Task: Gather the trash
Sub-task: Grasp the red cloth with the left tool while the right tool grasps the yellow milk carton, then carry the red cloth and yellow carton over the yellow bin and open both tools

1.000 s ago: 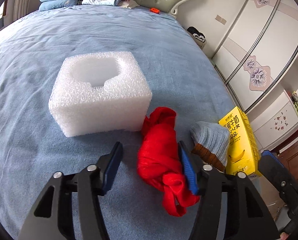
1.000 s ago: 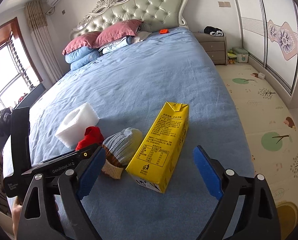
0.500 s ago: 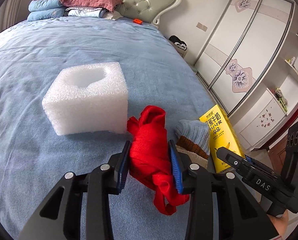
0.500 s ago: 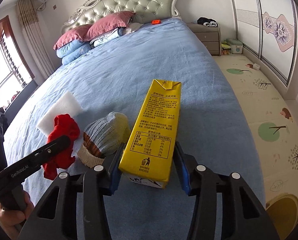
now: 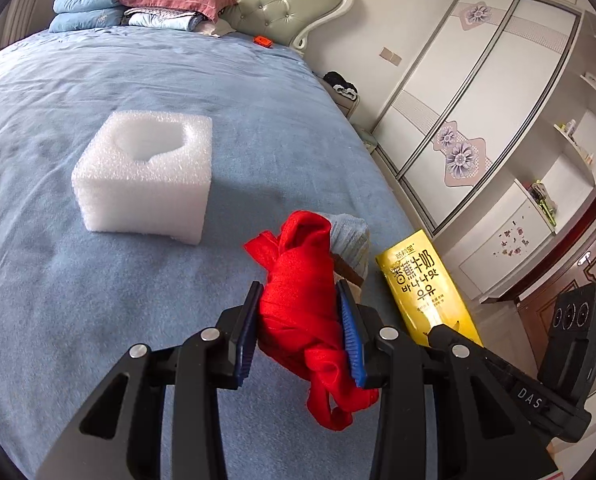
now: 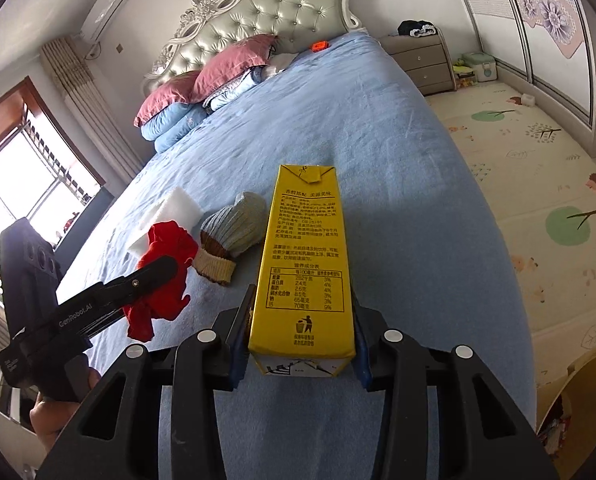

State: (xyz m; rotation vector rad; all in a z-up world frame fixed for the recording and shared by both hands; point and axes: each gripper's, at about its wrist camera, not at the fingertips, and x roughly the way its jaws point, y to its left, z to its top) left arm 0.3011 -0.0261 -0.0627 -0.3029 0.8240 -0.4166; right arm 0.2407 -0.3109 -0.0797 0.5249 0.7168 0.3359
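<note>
Blue bedspread (image 5: 98,300): my left gripper (image 5: 300,332) pinched red cloth (image 5: 298,300); my right gripper (image 6: 302,336), jaws closing, clamped yellow carton (image 6: 304,264); foam block (image 5: 146,176), knitted hat (image 6: 234,228) lay uncollected, far-left.

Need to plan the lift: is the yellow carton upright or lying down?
Lying down: the yellow carton lies lengthwise, its folded top pointing toward the headboard.

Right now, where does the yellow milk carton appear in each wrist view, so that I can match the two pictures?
Left wrist view: the yellow milk carton lies at lower right, beside the grey knitted hat.
Right wrist view: the carton fills the lower centre, between the right gripper pads.
Shared landmark: the white foam block.
</note>
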